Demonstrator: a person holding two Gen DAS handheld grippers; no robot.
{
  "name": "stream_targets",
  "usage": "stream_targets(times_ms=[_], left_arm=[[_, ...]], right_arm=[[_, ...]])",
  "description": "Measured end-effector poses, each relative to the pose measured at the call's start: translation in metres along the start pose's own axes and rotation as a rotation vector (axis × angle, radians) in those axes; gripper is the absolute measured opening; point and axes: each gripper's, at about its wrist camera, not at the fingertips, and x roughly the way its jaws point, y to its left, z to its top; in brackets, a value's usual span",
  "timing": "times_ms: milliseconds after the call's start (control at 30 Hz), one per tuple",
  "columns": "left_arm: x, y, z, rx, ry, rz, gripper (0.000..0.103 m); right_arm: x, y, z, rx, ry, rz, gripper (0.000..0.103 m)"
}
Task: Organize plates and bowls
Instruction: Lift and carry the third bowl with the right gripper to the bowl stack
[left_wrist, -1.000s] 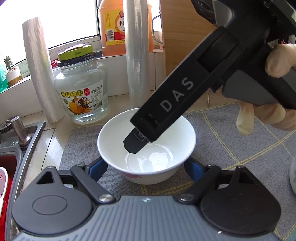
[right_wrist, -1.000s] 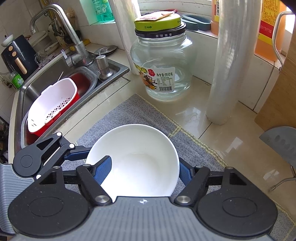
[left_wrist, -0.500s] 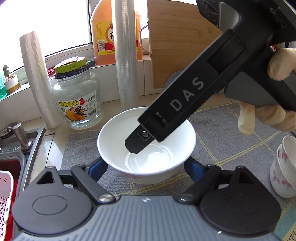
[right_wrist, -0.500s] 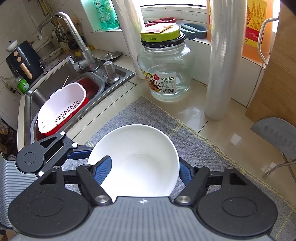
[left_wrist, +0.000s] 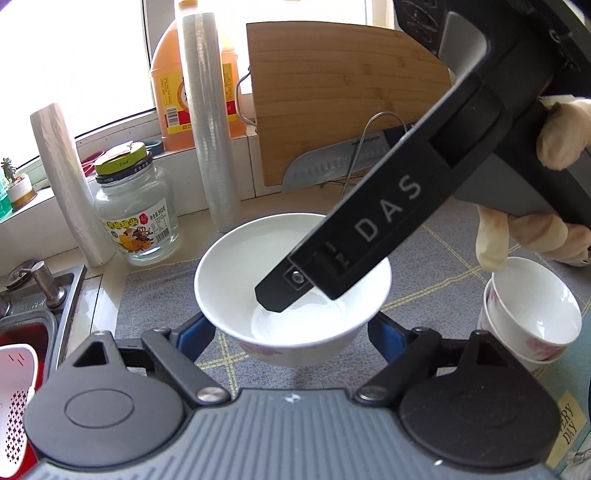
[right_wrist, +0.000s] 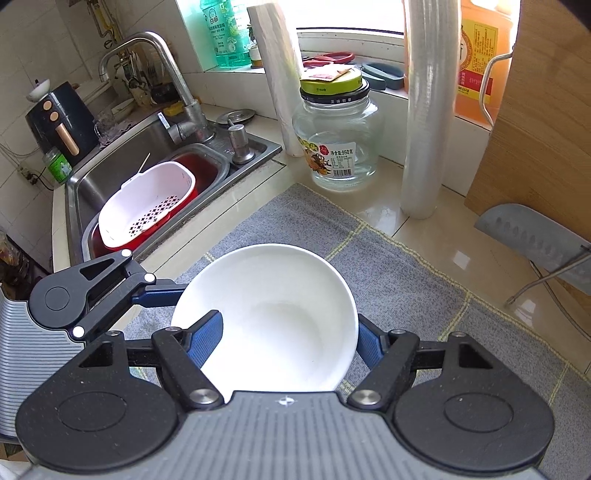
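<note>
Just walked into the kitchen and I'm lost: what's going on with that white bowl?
A person is holding one white bowl with both handheld grippers. The left gripper straddles it from outside. The right gripper pinches the rim, one finger inside and one outside. The bowl sits over the grey mat, beside a stack of smaller bowls. Whether it rests on the mat or is lifted, I can't tell.
</note>
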Motion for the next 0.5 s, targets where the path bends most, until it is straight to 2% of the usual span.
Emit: stream_targets(times_ms=[500], left_arm=[[-0.025, -0.047, 0.0, 0.076, -0.002, -0.08, 0.089]], right_arm=[[-0.051, -0.002, -0.051, 0.073, -0.033, -0.031, 0.08]])
